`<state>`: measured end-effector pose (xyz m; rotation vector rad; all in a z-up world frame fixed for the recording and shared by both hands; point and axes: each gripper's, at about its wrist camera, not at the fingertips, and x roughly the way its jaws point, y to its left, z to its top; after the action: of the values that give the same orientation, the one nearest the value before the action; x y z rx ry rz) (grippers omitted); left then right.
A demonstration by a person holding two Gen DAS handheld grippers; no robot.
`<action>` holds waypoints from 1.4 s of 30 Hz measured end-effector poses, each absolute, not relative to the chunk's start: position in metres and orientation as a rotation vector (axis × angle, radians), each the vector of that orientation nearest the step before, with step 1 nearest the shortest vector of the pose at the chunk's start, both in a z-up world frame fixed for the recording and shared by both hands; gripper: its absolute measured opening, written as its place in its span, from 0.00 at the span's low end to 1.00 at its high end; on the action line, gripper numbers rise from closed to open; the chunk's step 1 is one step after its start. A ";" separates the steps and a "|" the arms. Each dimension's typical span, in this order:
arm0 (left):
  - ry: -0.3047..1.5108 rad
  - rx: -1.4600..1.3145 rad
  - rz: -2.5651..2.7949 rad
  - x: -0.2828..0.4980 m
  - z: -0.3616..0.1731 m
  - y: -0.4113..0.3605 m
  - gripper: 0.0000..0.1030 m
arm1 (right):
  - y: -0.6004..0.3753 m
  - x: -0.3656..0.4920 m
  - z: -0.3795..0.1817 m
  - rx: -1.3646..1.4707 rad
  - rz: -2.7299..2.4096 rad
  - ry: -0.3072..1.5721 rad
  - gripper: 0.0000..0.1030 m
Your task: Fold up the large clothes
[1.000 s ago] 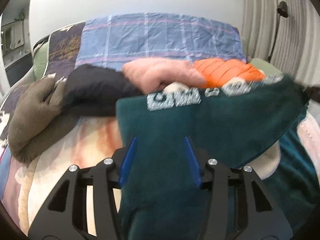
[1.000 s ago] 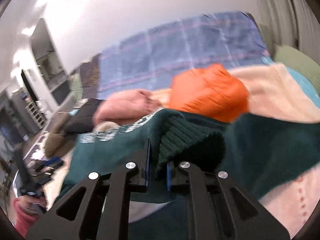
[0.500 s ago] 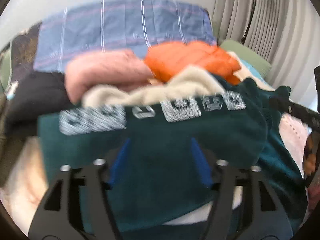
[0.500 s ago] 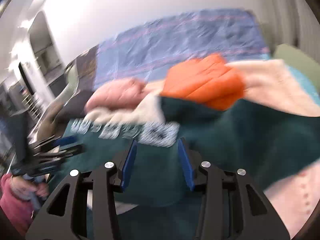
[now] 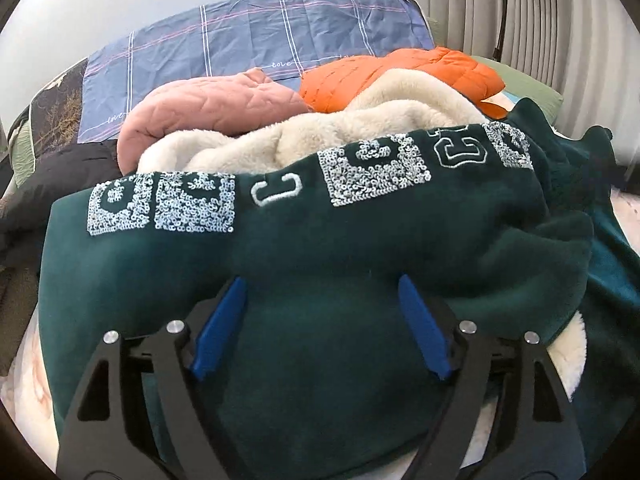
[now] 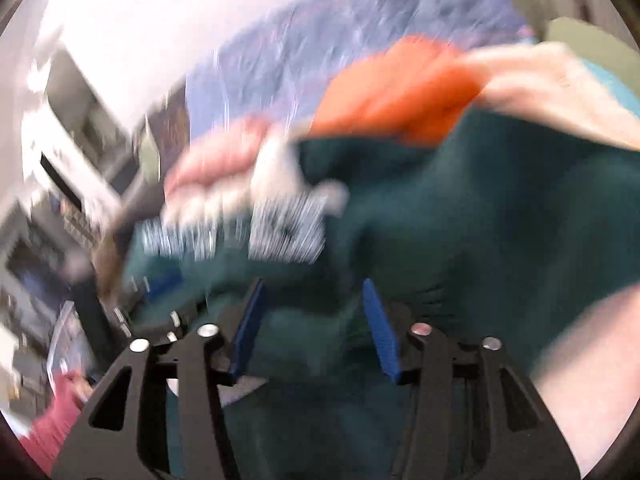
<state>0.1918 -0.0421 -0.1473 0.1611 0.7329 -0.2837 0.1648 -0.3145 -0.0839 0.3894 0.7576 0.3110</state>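
Observation:
A dark green fleece sweatshirt [image 5: 320, 256] with silver sequin letters and a cream fleece lining [image 5: 304, 136] lies folded over on the bed. My left gripper [image 5: 322, 292] is open, its blue pads spread wide just above the green cloth. In the blurred right wrist view the same sweatshirt [image 6: 460, 216] fills the middle. My right gripper [image 6: 312, 292] is open over it, holding nothing.
Behind the sweatshirt lie a pink quilted garment [image 5: 208, 108], an orange puffer jacket [image 5: 400, 72] and a dark garment [image 5: 52, 176] at left. A blue checked sheet [image 5: 256, 40] covers the bed's far end. Curtains [image 5: 540, 16] hang at right.
My right gripper let go of the green ribbed cuff and opened. The left gripper opened wider and moved over the folded sweatshirt. The right view is now motion-blurred.

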 end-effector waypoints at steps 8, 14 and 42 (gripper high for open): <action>0.733 0.160 -0.285 0.192 -0.146 -0.042 0.79 | -0.556 0.152 -0.074 0.695 -0.412 0.665 0.72; 0.733 0.158 -0.287 0.192 -0.146 -0.042 0.79 | -0.635 0.175 -0.118 0.839 -0.548 0.672 0.72; 0.596 -0.358 -0.481 0.153 -0.062 0.062 0.89 | -0.179 0.166 0.000 0.168 0.645 0.646 0.37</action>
<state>0.1534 0.0624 -0.0616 -0.3583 0.5963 -0.4809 0.1662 -0.1793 0.0002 0.1682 0.6464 0.6451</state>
